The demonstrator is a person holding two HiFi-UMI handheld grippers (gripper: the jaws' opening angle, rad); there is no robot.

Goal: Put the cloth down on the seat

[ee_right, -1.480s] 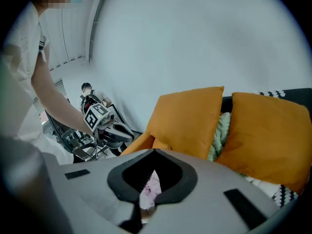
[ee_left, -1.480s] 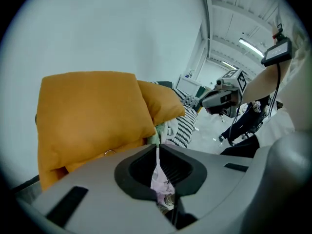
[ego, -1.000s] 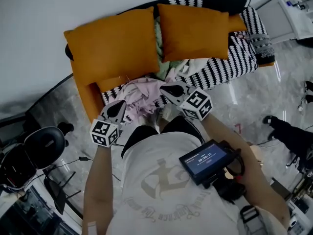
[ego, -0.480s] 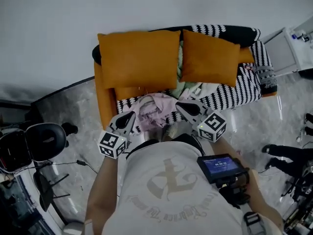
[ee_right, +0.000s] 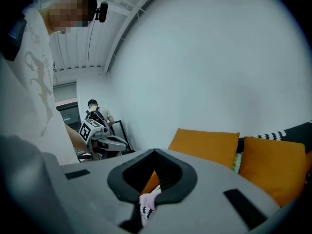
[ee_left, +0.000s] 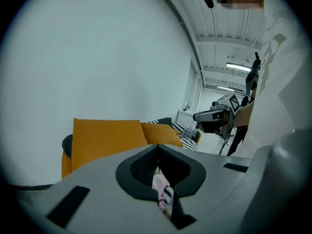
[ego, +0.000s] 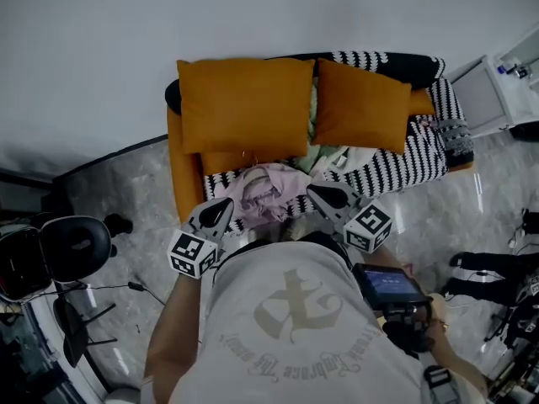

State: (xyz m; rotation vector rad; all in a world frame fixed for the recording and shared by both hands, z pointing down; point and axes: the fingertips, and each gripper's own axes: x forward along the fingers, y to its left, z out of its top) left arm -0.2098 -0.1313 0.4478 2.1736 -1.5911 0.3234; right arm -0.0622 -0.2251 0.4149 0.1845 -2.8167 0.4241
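The person's shirt hides the front edge of the sofa and perhaps the lower part of the cloth; a chair is cut off at the left edge.

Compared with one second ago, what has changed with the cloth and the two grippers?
The left gripper and the right gripper both rose and pulled the cloth up from the seat. It was bunched; now it hangs spread between them. Nothing was let go: each gripper stays shut on the cloth. The cushions and the sofa did not move.
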